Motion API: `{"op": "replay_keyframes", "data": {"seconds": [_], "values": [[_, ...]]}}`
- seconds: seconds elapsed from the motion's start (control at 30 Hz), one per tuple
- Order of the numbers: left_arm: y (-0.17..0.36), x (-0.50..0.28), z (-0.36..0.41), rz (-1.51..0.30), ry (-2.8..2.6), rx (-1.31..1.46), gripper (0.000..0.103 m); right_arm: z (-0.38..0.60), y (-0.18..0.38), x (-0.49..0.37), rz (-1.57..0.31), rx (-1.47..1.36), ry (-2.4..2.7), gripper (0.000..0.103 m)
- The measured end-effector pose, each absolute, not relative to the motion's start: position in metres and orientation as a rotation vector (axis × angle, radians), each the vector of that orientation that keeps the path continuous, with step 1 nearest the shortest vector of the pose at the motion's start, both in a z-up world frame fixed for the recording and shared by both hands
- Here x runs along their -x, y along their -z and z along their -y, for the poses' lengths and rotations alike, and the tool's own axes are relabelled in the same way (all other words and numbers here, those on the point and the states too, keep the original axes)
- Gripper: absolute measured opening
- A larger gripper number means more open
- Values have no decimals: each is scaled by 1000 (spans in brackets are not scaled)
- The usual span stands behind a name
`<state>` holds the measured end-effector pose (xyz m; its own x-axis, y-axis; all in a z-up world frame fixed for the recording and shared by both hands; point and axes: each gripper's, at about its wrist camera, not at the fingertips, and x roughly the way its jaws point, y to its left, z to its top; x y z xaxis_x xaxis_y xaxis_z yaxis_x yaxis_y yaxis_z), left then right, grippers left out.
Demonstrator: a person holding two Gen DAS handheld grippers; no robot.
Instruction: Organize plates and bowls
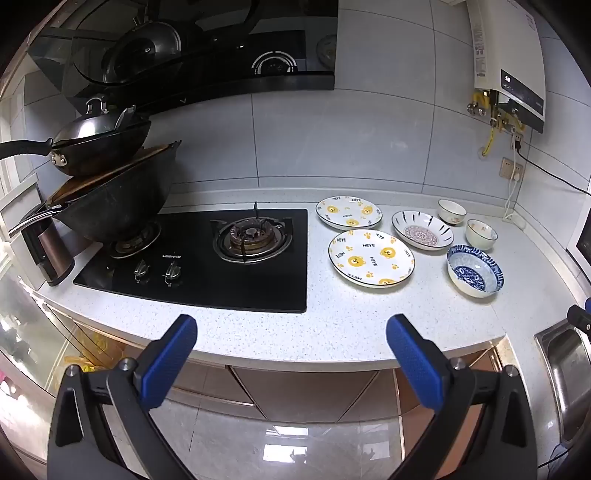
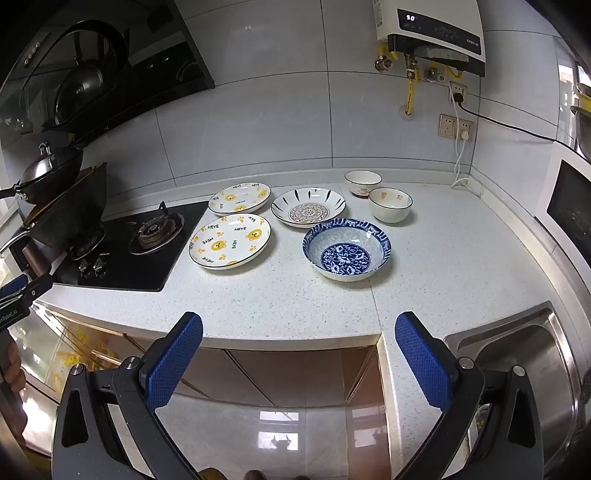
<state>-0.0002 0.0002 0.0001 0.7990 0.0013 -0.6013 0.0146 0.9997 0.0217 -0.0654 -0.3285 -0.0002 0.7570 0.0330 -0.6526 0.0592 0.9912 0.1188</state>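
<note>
On the speckled white counter lie two bear-print plates, a near one and a far one. Beside them sit a mandala-pattern plate, a large blue floral bowl and two small white bowls. My left gripper is open, empty, hanging before the counter's front edge. My right gripper is likewise open and empty, short of the blue bowl.
A black gas hob lies left of the dishes, with stacked woks on its left burner. A steel sink is at the right. A water heater, sockets and cables hang on the tiled wall. A microwave stands far right.
</note>
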Motion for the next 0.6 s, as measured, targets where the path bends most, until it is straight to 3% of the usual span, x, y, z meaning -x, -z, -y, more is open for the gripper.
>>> {"op": "replay_keyframes", "data": {"seconds": [0.6], "values": [[-2,-10,-11,-639,-3,-6,103,324,2,60,-721,-136,13,102]]}}
